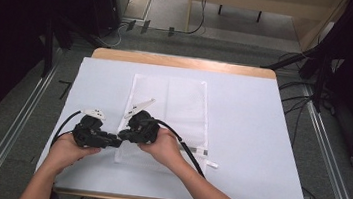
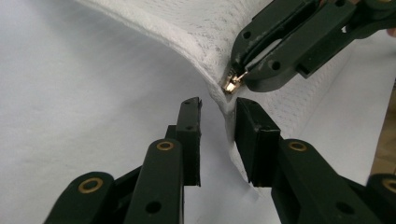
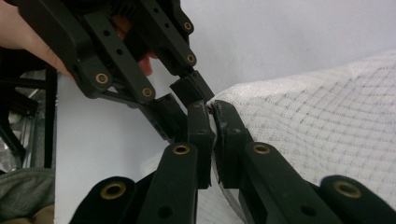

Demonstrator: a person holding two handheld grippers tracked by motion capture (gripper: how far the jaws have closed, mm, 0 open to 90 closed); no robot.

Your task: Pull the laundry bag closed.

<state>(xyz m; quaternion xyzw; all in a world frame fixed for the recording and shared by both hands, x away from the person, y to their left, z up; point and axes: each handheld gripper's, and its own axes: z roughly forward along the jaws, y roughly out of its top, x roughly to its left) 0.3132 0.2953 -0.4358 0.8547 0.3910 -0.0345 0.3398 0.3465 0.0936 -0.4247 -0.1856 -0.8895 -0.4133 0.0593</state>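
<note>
Mesh fabric, white and woven in a fine grid, forms a flat rectangular laundry-style bag (image 1: 184, 105) lying lengthwise on the white sheet-covered table (image 1: 260, 139); everything below is placed from that bag. Its near left corner is lifted off the sheet, and both tools meet there. The right gripper (image 1: 122, 134) is clamped tight at that corner: in the left gripper view its black jaws pinch the small brass zip pull (image 2: 229, 85), and in the right gripper view its tips (image 3: 211, 122) press together on the bag's edge. The left gripper (image 2: 217, 122) straddles the same corner from the bag's left side, jaws narrow but still parted; the fabric edge lies against the right-hand pad and a gap shows at the other, so it is not pinching yet. In the high view the left gripper (image 1: 114, 140) sits just left of the corner.

The zip itself is mostly hidden behind the right jaws, and how far it is open cannot be told. The bag's near edge is covered by the person's right hand (image 1: 166, 148). A small white strip (image 1: 211, 164) lies just off the bag's near right corner; what it is cannot be made out.

The table has a light wooden rim (image 1: 183, 62) showing beyond the bag's far end. Grey carpet floor, cables and dark stands surround it, with pale wooden furniture farther back.
</note>
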